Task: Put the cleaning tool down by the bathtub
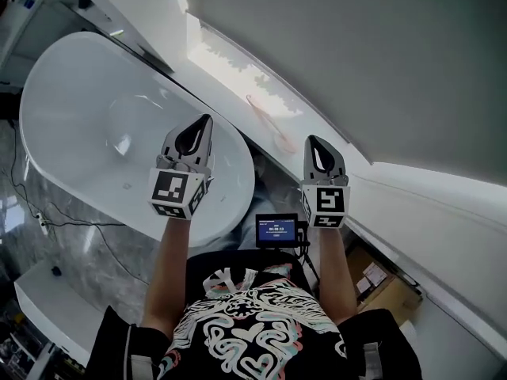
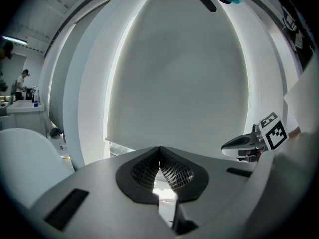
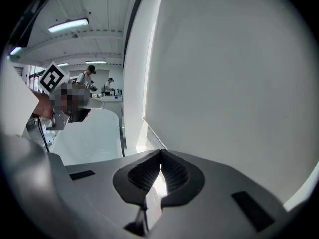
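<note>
The white oval bathtub (image 1: 95, 133) fills the left of the head view. A thin pinkish long-handled tool (image 1: 268, 123) lies on the bright white strip between the tub and the grey wall, apart from both grippers. My left gripper (image 1: 207, 120) is held over the tub's right rim, jaws pressed together with nothing between them. My right gripper (image 1: 314, 140) is to the right of the tub, near the wall, also shut and empty. In the left gripper view the jaws (image 2: 159, 149) meet at the tip. The right gripper view shows its jaws (image 3: 161, 152) closed the same way, with the tub (image 3: 94, 133) at left.
A small lit screen (image 1: 276, 229) hangs at my chest. A cardboard box (image 1: 382, 288) sits on the floor at right. Cables (image 1: 47, 222) run over the grey floor left of the tub. The grey wall (image 1: 356, 62) slopes close on the right. People (image 3: 89, 76) stand far back.
</note>
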A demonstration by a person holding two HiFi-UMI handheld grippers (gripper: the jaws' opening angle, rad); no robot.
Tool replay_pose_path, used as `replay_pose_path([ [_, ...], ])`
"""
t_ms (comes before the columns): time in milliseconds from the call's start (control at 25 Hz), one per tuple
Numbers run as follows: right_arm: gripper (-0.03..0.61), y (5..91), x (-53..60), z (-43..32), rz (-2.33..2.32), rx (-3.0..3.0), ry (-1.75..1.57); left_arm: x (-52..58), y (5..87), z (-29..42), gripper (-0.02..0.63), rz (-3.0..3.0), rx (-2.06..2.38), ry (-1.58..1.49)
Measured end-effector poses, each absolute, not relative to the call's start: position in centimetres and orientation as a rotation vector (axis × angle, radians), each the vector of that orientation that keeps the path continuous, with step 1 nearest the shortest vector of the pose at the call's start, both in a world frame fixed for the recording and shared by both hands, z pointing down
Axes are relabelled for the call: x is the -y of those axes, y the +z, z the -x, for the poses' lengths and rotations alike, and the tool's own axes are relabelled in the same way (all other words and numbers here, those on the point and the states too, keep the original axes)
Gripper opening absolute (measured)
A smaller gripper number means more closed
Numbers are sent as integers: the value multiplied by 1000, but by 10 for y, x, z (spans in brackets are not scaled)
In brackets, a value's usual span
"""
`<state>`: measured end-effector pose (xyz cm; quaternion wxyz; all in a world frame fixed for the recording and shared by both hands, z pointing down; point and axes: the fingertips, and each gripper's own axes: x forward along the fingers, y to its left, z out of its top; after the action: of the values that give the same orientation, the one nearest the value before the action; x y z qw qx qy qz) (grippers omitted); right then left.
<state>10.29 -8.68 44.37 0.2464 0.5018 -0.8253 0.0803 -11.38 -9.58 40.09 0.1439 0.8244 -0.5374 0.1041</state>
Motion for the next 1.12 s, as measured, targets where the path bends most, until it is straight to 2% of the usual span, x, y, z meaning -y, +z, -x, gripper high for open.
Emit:
replay_pose_path([
  [1120,28,254,-18,-109,-1672,2433,26,14,233,77,17,-2673,1592,99],
])
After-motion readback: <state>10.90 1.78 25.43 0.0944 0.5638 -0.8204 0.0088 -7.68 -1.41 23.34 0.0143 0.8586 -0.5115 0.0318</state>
